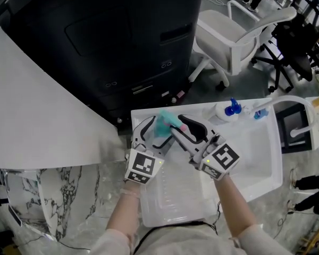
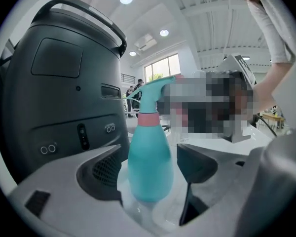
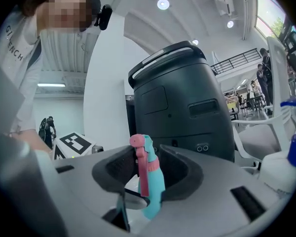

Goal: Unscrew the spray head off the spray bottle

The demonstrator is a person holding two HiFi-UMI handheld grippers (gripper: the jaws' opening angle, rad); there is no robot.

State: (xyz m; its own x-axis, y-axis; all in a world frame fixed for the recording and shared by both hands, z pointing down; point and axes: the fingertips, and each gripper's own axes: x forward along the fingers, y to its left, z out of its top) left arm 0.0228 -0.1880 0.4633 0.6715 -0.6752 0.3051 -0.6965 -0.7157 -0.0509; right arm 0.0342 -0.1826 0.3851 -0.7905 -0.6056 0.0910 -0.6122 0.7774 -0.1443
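Note:
A teal spray bottle with a pink collar and pink trigger stands on the white table. In the left gripper view its body is upright between my left gripper's wide jaws, with a gap on each side, so that gripper is open. My left gripper sits at the bottle's near left. My right gripper reaches in from the right. In the right gripper view the spray head sits between the dark pads of my right gripper, which press on the trigger and collar.
A large black machine stands just behind the table and fills the background of both gripper views. A white bottle with a blue pump top stands at the table's far right. A white office chair is beyond it, and a white panel is at left.

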